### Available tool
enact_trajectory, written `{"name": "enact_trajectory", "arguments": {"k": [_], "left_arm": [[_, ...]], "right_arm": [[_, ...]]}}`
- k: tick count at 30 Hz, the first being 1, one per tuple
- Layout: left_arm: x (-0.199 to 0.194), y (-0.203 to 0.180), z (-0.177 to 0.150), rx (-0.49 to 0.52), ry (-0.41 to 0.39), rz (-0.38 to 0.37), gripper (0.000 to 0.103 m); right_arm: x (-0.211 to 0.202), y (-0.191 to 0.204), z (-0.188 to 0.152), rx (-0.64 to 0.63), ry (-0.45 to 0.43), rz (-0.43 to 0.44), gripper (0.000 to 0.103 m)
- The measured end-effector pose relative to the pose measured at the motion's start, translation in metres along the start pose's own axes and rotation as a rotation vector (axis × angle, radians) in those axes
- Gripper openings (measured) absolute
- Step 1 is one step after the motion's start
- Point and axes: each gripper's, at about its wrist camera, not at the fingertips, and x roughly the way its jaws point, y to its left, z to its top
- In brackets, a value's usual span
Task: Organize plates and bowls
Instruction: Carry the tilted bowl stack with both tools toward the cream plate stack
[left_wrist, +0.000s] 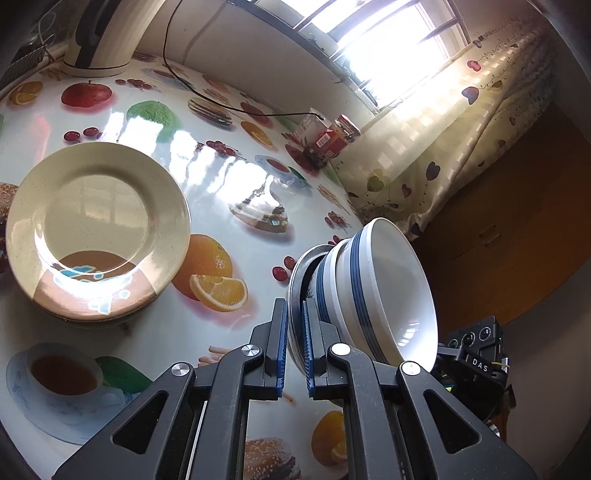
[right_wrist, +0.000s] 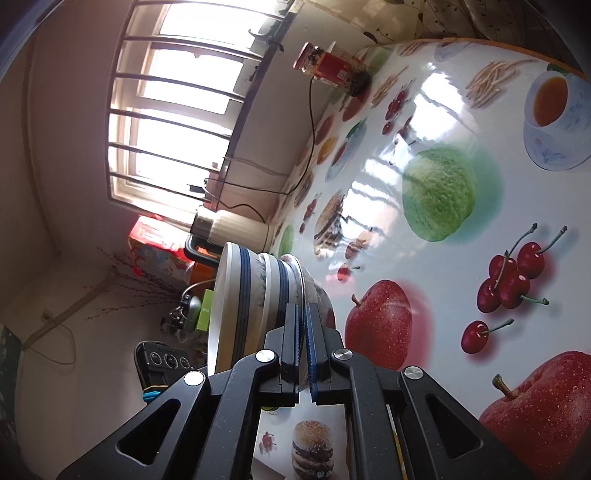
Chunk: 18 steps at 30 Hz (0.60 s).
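A stack of nested white bowls with blue stripes (left_wrist: 373, 284) is held between both grippers above the fruit-print table (left_wrist: 229, 192). My left gripper (left_wrist: 294, 321) is shut on the rim of the bottom bowl of the stack. My right gripper (right_wrist: 303, 325) is shut on the opposite rim of the same stack (right_wrist: 251, 295). A cream plate with a brown segment (left_wrist: 98, 229) lies on a stack of plates at the left of the table, apart from the bowls.
A cream electric kettle (left_wrist: 107, 33) with a black cord stands at the table's far corner. Jars with red labels (left_wrist: 332, 138) stand by the wall under the window. A curtain (left_wrist: 461, 122) hangs to the right. The table edge runs close to the bowls.
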Motion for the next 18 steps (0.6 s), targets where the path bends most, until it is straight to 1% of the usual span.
{"name": "enact_trajectory", "arguments": {"k": [18], "left_arm": [[-0.024, 0.015, 0.02, -0.039, -0.063, 0.033, 0.006]], "right_arm": [[0.039, 0.029, 0.013, -0.034, 0.058, 0.019, 0.007]]}}
